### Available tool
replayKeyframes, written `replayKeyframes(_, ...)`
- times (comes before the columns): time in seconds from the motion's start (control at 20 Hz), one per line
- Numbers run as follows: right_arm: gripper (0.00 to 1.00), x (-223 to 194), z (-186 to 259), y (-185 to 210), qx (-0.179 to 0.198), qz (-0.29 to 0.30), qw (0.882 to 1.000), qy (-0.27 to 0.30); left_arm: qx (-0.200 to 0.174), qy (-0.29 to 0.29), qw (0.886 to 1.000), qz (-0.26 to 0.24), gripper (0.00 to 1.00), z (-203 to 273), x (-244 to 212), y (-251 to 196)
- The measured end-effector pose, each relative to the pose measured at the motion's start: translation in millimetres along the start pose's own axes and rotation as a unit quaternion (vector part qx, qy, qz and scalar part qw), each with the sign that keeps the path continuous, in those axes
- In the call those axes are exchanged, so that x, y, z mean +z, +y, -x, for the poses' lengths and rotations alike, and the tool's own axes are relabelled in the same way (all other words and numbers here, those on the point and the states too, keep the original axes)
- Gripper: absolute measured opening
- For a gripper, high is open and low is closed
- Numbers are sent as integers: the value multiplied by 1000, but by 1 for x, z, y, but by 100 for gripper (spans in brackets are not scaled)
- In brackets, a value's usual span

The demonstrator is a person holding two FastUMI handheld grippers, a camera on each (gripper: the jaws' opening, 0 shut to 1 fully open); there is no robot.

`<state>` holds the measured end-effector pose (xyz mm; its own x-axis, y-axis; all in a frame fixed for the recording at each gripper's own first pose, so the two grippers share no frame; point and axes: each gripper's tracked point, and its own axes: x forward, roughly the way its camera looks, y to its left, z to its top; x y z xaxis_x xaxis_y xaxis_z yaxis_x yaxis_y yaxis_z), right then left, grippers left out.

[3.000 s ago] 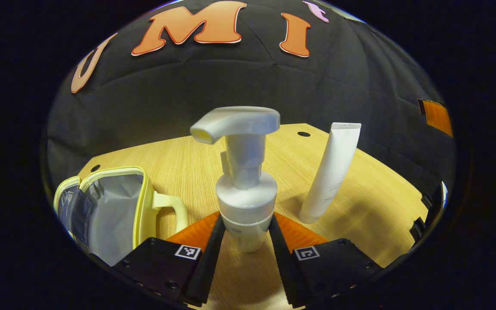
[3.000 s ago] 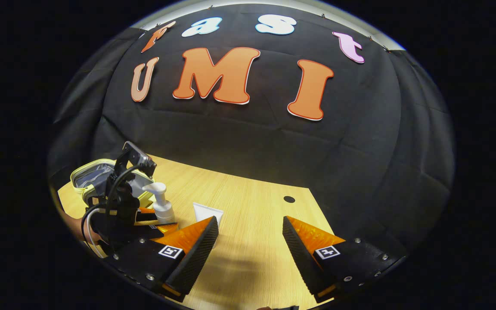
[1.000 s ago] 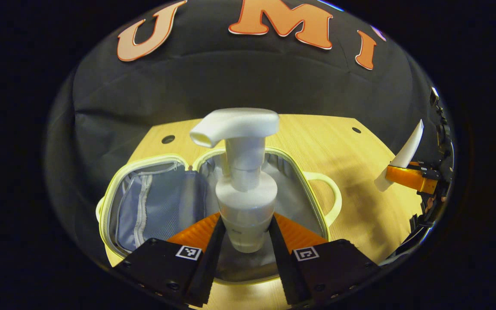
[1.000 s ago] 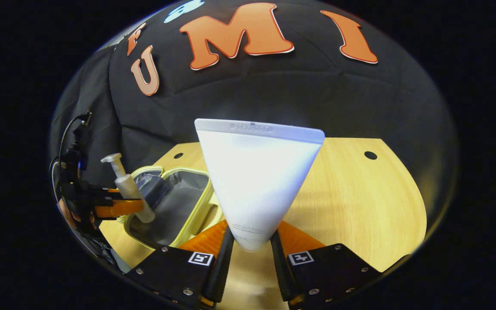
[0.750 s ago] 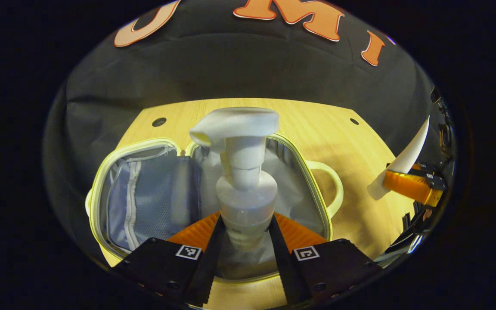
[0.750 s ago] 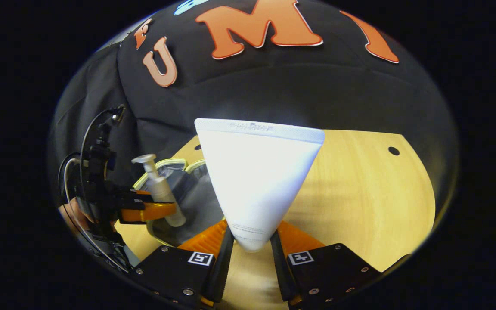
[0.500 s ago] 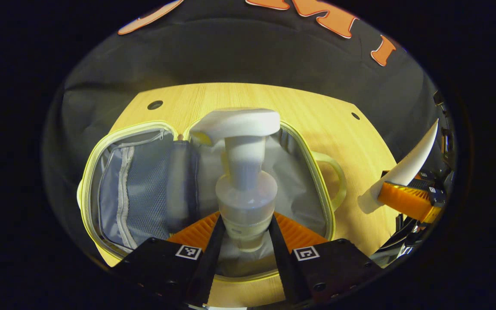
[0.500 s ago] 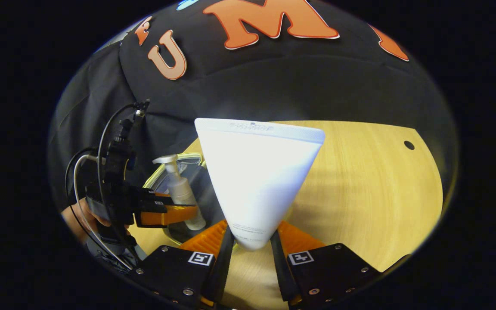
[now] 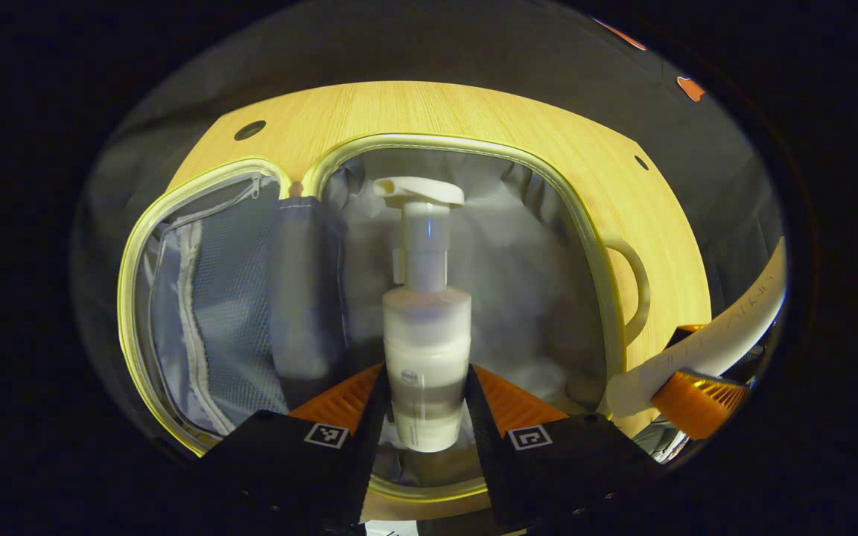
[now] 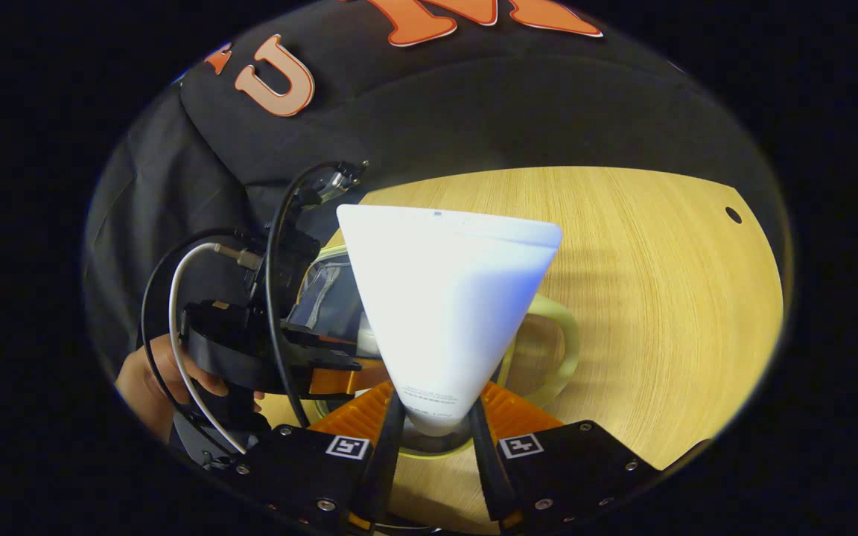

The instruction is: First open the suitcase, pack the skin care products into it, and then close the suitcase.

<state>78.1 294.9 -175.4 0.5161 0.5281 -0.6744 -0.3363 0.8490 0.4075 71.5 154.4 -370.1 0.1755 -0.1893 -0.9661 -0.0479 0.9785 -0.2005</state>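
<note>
Left gripper (image 9: 423, 406): its fingers are clamped on the lower body of the pump bottle (image 9: 424, 335), one on each side, holding it over the open suitcase.
Pump bottle: white, nozzle pointing away from the camera, above the right half of the suitcase; slightly blurred, so I cannot tell whether its base touches the lining.
Suitcase (image 9: 176, 201): small, pale yellow rim, lying open flat on the worktop (image 9: 429, 112); grey lining, a mesh zip pocket in the left half, a loop handle on the right edge.
Right gripper (image 10: 433, 432): its fingers are pinched on the narrow cap end of the white tube (image 10: 447, 313), the wide crimped end pointing up and away.
Tube: held just above the near right edge of the suitcase; in the left gripper view it sits at the right, slanting over the rim beside the handle (image 9: 634, 286).
Hand (image 10: 150, 376): in the right gripper view, at the left, wrapped around the left gripper's body, with black and white cables looping above it.
Worktop: light wood, with small round holes near its far corners.
</note>
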Motion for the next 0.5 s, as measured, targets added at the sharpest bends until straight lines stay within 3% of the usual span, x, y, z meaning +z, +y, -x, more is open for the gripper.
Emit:
replayKeyframes(0.05, 49, 0, -5, 2, 0, -8, 1000, 7, -4, -1, 1000, 2, 64, -6, 1, -1)
replayKeyframes(0.25, 49, -5, -2, -1, -8, -40, 999, 35, -11, -20, 999, 28, 64, -11, 4, -1)
replayKeyframes(0.5, 49, -23, 2, 3, -9, -62, 993, 96, 17, -100, 994, 31, 69, 48, 9, 17)
